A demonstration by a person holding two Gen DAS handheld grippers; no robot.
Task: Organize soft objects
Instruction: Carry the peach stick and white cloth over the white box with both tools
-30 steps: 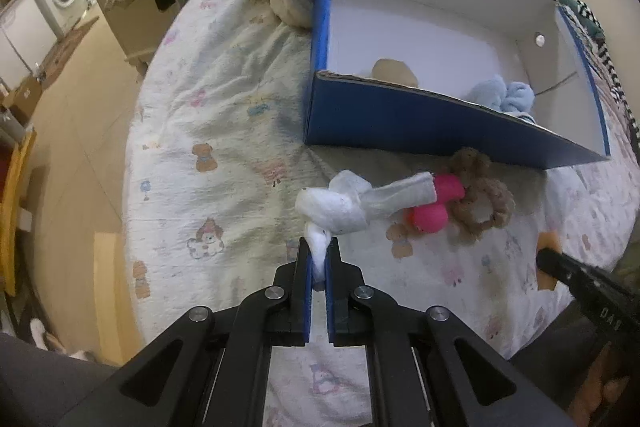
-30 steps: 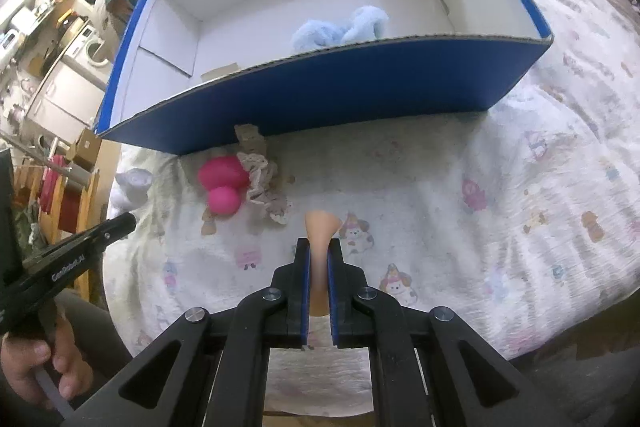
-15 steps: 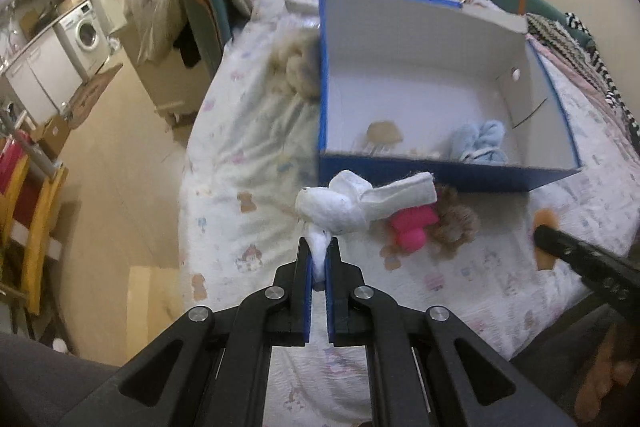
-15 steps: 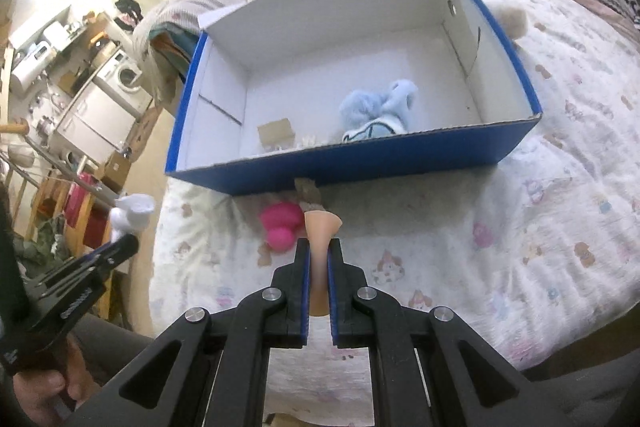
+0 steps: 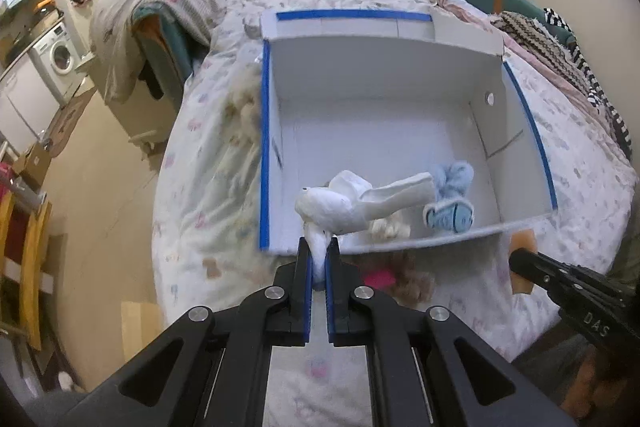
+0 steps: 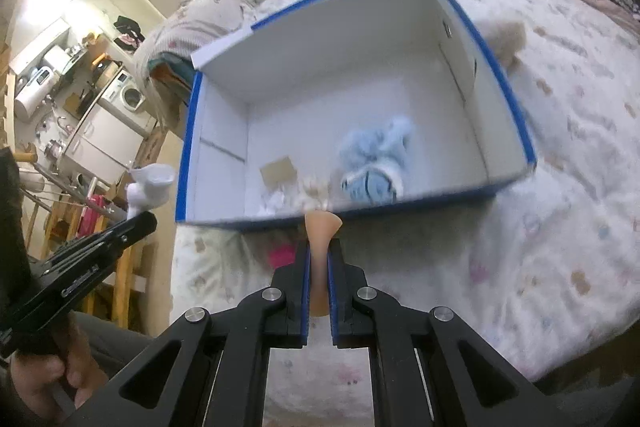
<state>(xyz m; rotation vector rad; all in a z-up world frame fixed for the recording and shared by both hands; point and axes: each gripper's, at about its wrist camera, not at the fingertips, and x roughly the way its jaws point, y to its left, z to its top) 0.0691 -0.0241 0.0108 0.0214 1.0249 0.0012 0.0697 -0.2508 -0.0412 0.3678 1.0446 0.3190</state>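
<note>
Left tongs (image 5: pixel 319 254) clenched on white sock (image 5: pixel 362 203), right tongs (image 6: pixel 319 263) gripping peach cloth (image 6: pixel 321 227), cardboard scrap (image 6: pixel 279 170) visible only from right

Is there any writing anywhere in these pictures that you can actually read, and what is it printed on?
"DAS": white letters on the black body of the right gripper, seen from the left wrist camera.
White lettering on the left gripper, seen from the right wrist camera: too blurred to read.
Nothing else legible.
</note>
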